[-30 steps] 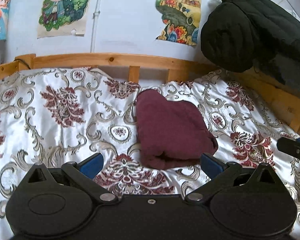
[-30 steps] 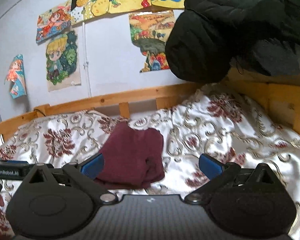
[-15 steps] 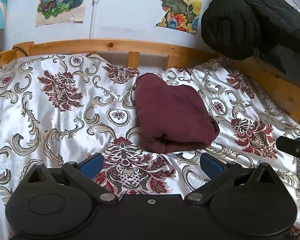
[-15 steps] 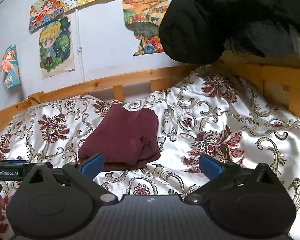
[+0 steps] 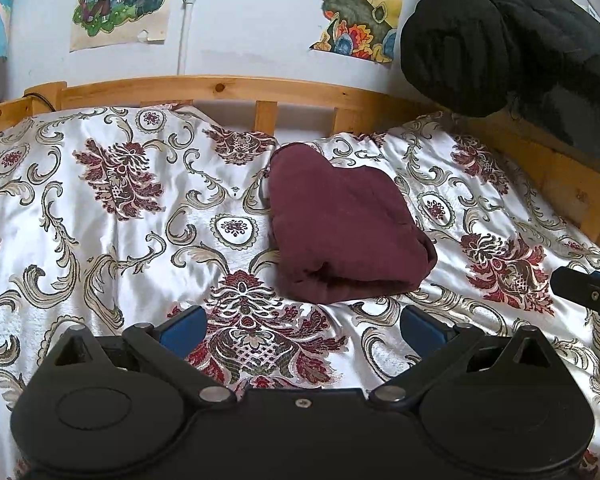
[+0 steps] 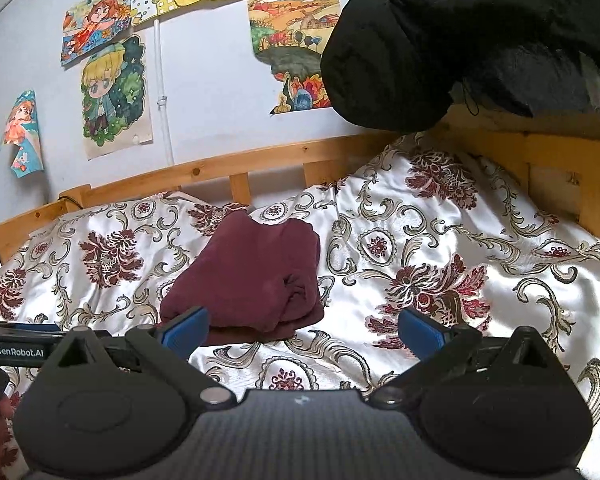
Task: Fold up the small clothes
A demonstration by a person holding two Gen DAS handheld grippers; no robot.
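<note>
Maroon garment (image 5: 342, 228), folded into a compact bundle, is laid on the floral bedspread (image 5: 112, 216) near the far wooden bed rail (image 5: 228, 88). Both the left gripper (image 5: 300, 322) and the right gripper (image 6: 302, 326) are held level above the bedspread on the near side, jaws spread wide, nothing grasped.

A child's bedroom at home: a pine-railed wooden bed frame (image 5: 236, 88) under a glossy white floral damask bedspread (image 5: 112, 216), hand-coloured cartoon drawings (image 6: 114, 96) taped on the pale wall at twelve o'clock.
</note>
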